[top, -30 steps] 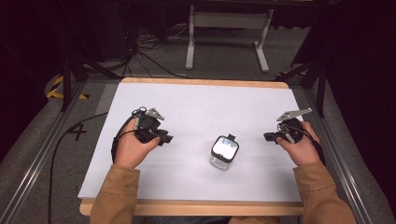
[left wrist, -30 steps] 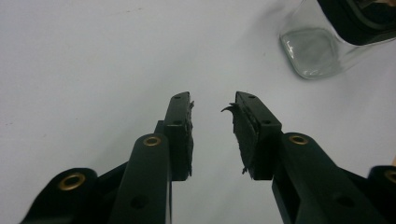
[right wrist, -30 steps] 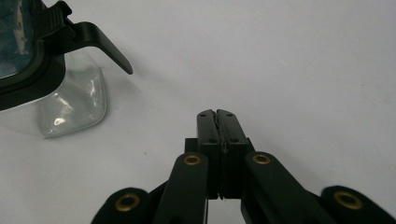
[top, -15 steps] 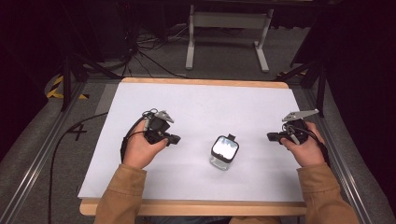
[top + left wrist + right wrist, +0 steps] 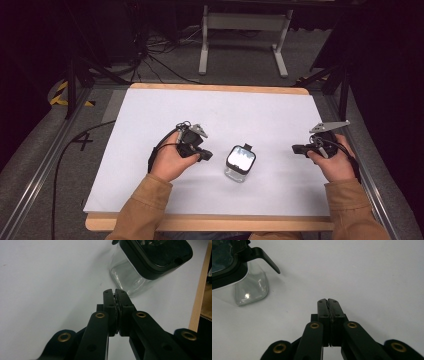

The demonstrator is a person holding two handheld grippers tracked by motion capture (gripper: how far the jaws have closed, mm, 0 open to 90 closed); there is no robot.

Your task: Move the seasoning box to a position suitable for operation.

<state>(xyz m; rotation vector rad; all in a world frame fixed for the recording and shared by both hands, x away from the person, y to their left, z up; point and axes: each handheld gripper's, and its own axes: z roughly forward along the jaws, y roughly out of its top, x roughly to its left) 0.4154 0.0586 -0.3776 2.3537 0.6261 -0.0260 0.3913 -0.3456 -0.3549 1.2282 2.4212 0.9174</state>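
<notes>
Two closed hand-held grippers flank a clear jar on a white desk.

The jar (image 5: pixel 240 163), clear with a black-rimmed lid, stands upright on the white desk (image 5: pixel 150 125) toward its near edge, between the two hands. The left hand-held gripper (image 5: pixel 204 155) sits just to the jar's left, its jaws pressed together with nothing between them; in the left gripper view the closed tips (image 5: pixel 115 293) point at the jar's clear lower wall (image 5: pixel 130 280), near it but not clearly touching. The right hand-held gripper (image 5: pixel 296 148) is well apart from the jar on its right, jaws likewise pressed together and empty (image 5: pixel 328 302), pointing across the bare white surface, with the jar (image 5: pixel 244 285) and its black lid tab at the upper left of the right gripper view. Tan sleeves (image 5: pixel 145 210) cover both forearms.
</notes>
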